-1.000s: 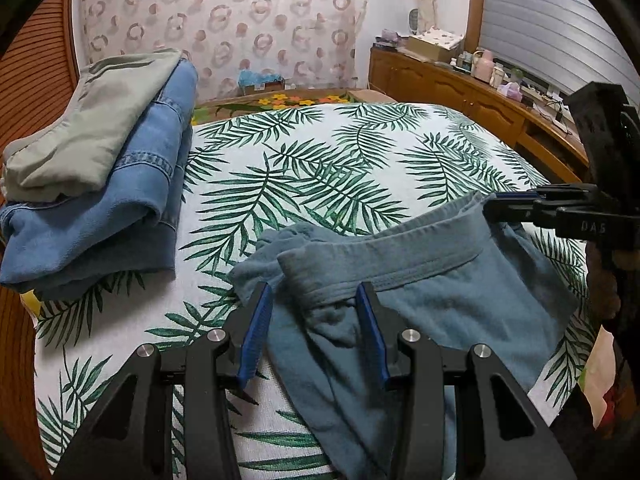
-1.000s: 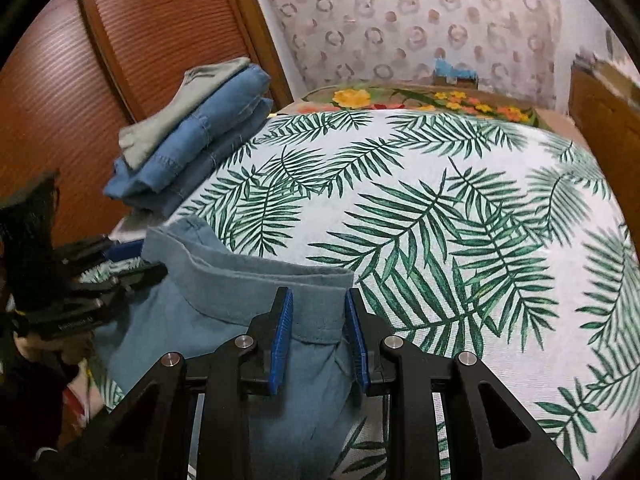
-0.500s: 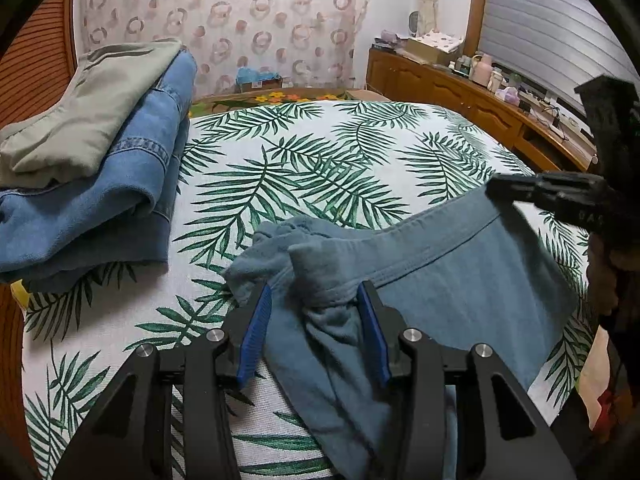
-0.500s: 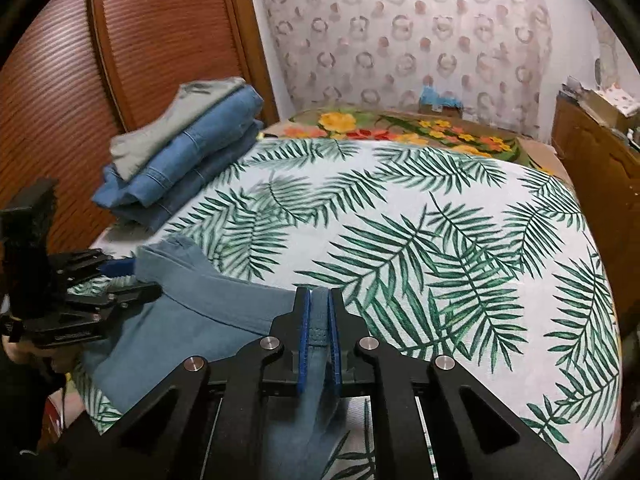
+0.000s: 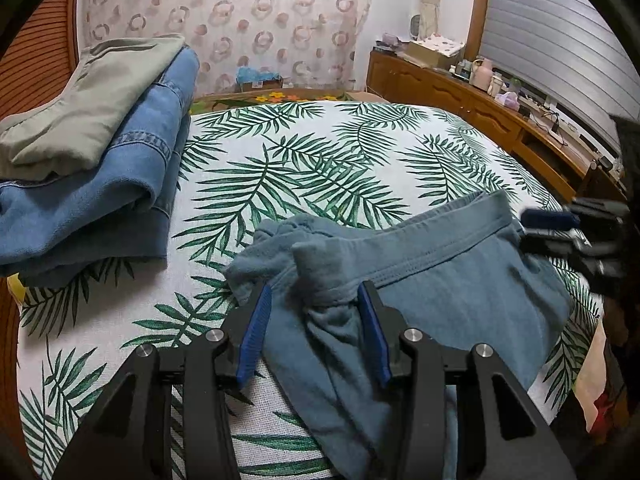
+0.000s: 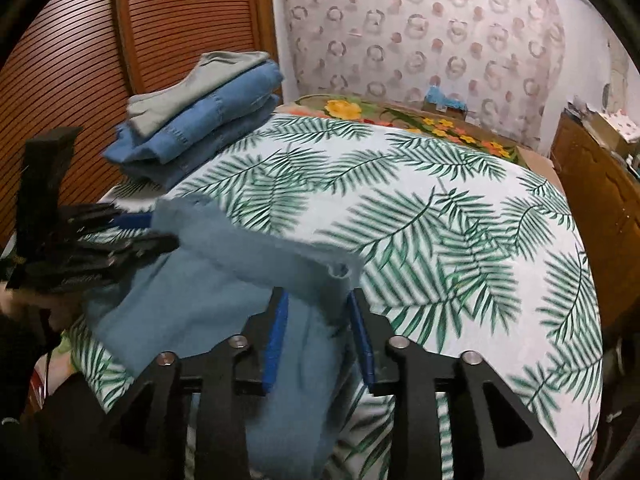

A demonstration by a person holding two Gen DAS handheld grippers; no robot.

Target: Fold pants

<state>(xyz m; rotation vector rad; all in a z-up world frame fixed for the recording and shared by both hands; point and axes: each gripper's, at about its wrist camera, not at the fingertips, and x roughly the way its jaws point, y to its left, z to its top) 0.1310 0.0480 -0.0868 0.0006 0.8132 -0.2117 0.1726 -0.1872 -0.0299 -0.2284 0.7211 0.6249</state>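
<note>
The slate-blue soft cotton pants lie waistband-up on the near edge of the palm-leaf printed bedspread, their corners between the half-open left gripper and the opening right gripper, neither pressing the cloth.

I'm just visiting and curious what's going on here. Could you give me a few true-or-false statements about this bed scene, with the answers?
1. The teal pants lie on a palm-leaf bedspread. True.
2. The folded stack has grey-green pants on top of blue jeans. True.
3. The folded stack sits on the wooden dresser. False: it rests on the bed, near the slatted wooden door.
4. The left gripper is clamped tight on the waistband. False: its blue pads stand apart, with bunched fabric between them.
5. The right gripper has pants fabric between its fingers. True; its jaws are opening.
6. The bedspread is plain white. False: it carries green leaves.
</note>
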